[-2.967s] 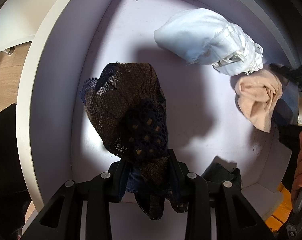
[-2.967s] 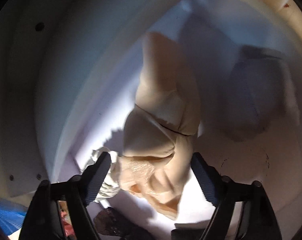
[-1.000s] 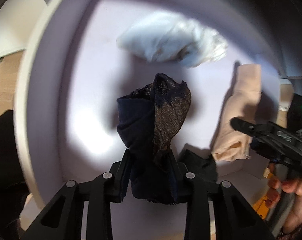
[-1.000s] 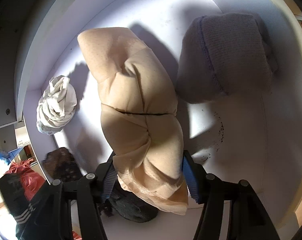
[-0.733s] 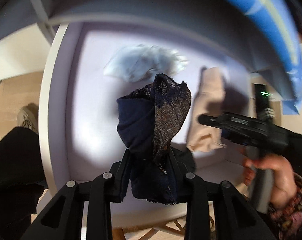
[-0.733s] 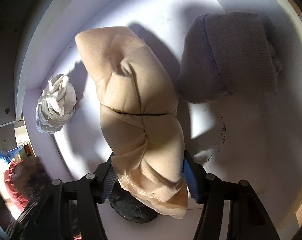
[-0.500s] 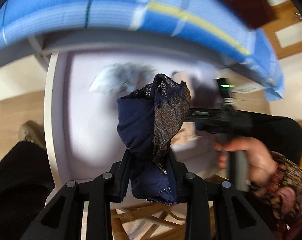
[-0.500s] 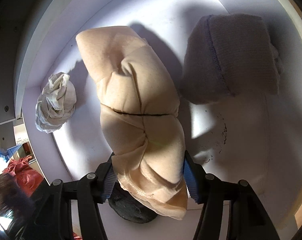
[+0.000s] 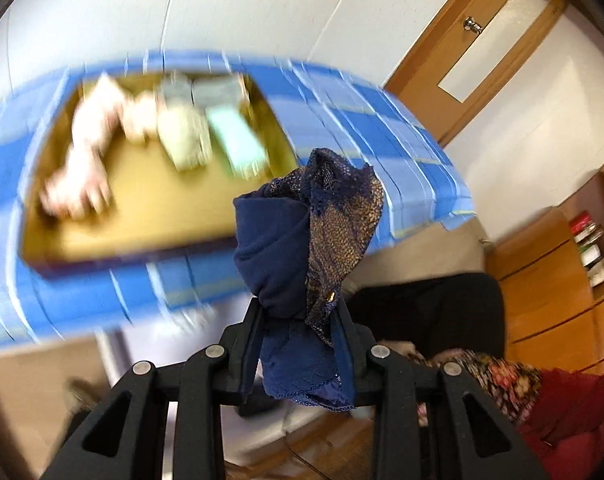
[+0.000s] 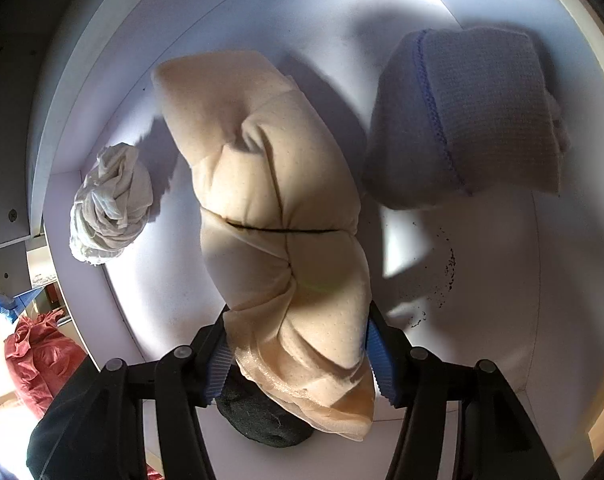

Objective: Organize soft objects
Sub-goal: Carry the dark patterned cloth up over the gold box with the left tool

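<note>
The left claw (image 9: pixel 298 344) is clamped on a bunched navy lace garment (image 9: pixel 302 240), which hangs in the air in front of a wooden tray (image 9: pixel 150 236) lying on a blue checked cloth (image 9: pixel 386 140). The tray is blurred, but several pale folded pieces (image 9: pixel 182 136) seem to sit along its far side, with the near half bare, so there looks to be room for the navy piece there. The right claw (image 10: pixel 298 344) is clamped on a rolled beige garment (image 10: pixel 270 208), low over the floor of a white drawer (image 10: pixel 482 300). In that drawer a grey knitted roll (image 10: pixel 474 120) lies just right of the beige one, a crumpled white piece (image 10: pixel 110 204) lies to its left near the drawer wall, and a dark bundle (image 10: pixel 262 420) sits at the near edge under the claw. By the look of it the sorting is in mid course: some pieces are already in the tray, two are in the claws, and at least three wait in the drawer. Around the left claw are a wooden door (image 9: pixel 482 48) at the far right, a wooden shelf unit (image 9: pixel 562 272), and the person's patterned sleeve (image 9: pixel 494 380) low on the right. A red cloth heap (image 10: pixel 34 364) lies outside the drawer on the left. The grey roll crowds the beige garment and could be dragged along.
</note>
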Demonstrator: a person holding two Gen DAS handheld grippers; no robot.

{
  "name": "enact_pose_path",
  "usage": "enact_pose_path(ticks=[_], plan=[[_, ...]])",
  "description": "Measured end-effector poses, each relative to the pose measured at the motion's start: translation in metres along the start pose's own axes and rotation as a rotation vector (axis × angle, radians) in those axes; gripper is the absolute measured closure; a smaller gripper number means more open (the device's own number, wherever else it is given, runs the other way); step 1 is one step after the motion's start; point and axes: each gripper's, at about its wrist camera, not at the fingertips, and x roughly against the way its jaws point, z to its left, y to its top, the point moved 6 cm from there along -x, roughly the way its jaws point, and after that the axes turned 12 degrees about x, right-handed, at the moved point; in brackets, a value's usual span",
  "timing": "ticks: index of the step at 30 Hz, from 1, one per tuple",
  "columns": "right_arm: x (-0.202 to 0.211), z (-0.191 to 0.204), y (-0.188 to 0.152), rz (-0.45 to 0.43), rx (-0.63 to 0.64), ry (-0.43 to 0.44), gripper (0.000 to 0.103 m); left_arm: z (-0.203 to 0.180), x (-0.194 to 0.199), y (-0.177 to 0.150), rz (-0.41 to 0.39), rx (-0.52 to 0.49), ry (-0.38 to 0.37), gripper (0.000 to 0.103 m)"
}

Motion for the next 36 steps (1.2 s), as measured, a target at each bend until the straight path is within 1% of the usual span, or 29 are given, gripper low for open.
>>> enact_pose_path(ticks=[2,5,8,12,14,15,17,18,19,22,25,28,30,32,36], plan=[[-0.001,0.001,0.000,0.001,-0.001,0.001,0.043,0.002,0.007,0.023,-0.030,-0.002,0.051,0.071],[-0.001,0.000,0.000,0.001,-0.003,0.004,0.043,0.009,0.010,0.045,-0.051,0.021,0.092,0.071],[-0.002,0.001,0.000,0.003,-0.007,0.008,0.043,0.029,-0.005,0.069,-0.049,0.052,0.160,0.071],[-0.002,-0.001,0.001,0.004,-0.011,0.012,0.043,0.057,-0.020,0.088,-0.026,0.121,0.230,0.071],[-0.001,-0.003,0.001,0.006,-0.014,0.016,0.043,0.067,-0.031,0.094,-0.011,0.141,0.249,0.071],[-0.001,-0.004,0.001,0.006,-0.016,0.018,0.043,0.070,-0.033,0.094,-0.004,0.135,0.264,0.071],[-0.002,-0.005,0.002,0.006,-0.018,0.020,0.043,0.077,-0.050,0.101,0.024,0.118,0.301,0.071],[-0.002,-0.005,0.001,0.006,-0.019,0.021,0.043,0.082,-0.056,0.104,0.032,0.121,0.316,0.075],[-0.002,-0.005,0.001,0.007,-0.021,0.023,0.043,0.086,-0.062,0.107,0.039,0.128,0.329,0.075],[-0.001,-0.007,0.001,0.008,-0.024,0.027,0.043,0.097,-0.073,0.114,0.039,0.132,0.360,0.075],[-0.001,-0.008,0.001,0.010,-0.027,0.030,0.043,0.102,-0.077,0.113,0.048,0.129,0.393,0.075],[0.000,-0.010,0.000,0.011,-0.032,0.033,0.043,0.103,-0.083,0.106,0.079,0.143,0.378,0.075],[0.000,-0.010,0.000,0.011,-0.036,0.035,0.043,0.101,-0.085,0.101,0.092,0.128,0.375,0.075],[0.001,-0.010,0.000,0.011,-0.035,0.033,0.043,0.100,-0.090,0.097,0.109,0.091,0.405,0.075],[0.002,-0.010,-0.001,0.008,-0.039,0.034,0.043,0.103,-0.094,0.105,0.084,0.060,0.462,0.075]])
